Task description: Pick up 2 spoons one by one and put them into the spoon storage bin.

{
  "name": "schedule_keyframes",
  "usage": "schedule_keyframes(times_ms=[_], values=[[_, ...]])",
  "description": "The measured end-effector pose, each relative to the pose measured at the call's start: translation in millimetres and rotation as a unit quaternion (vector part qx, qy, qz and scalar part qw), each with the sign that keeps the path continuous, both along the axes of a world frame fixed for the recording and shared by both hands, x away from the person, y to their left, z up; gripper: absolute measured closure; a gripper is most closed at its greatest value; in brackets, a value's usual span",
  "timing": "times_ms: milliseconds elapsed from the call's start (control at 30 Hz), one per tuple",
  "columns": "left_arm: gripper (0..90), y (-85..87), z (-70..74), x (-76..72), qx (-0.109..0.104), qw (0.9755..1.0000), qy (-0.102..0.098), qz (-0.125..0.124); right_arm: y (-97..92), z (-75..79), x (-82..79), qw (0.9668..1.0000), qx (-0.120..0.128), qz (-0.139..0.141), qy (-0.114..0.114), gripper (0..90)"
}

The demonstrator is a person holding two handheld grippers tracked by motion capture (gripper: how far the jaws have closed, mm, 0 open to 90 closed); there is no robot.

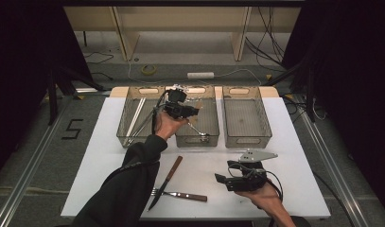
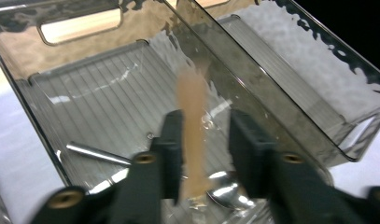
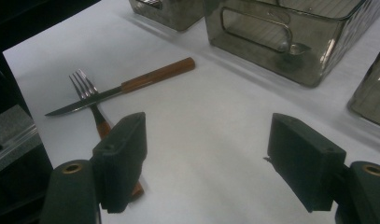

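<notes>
**Spoon dropping into the middle bin**

Here the left gripper (image 1: 192,112) is hovering over the middle bin (image 1: 214,135), its jaws parted, and a blurred wooden-handled spoon (image 2: 193,116) is standing loose between them, its bowl at the bin floor. The right gripper (image 1: 223,182) is resting spread wide and empty above the table (image 1: 294,156), near the crossed knife (image 3: 127,88) and fork (image 3: 85,86).

blurred wooden-handled utensil (image 2: 192,116), upright over middle bin (image 2: 103,93)

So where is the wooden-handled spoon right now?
In the left gripper view the spoon stands between the left tongs, its bowl down inside the middle bin. In the high view that bin sits between two other bins.
</notes>
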State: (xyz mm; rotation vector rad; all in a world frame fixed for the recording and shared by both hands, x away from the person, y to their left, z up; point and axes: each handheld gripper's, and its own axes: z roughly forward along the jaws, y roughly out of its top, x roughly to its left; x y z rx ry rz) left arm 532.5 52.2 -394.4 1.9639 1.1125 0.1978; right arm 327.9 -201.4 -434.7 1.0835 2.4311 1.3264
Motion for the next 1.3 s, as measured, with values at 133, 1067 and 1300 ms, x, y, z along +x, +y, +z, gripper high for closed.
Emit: schedule_keyframes(times_ms=[133, 1067, 1300], values=[[57.3, 4.9, 8.5, -7.3, 0.0, 1.0, 0.0, -0.009, -0.2, -0.3, 0.2, 1.0, -0.001, -0.001, 0.0, 29.4], [21.1, 120.0, -0.1, -125.4, -0.039, 0.9971, -0.064, -0.013, 12.2, 0.7, 0.1, 1.0, -0.003, 0.001, -0.008, 30.5], [19.2, 149.2, -9.0, -142.4, -0.04, 0.9957, -0.084, -0.005, 22.1, 1.4, 8.6, 0.9999, -0.009, 0.008, -0.011, 32.7]])
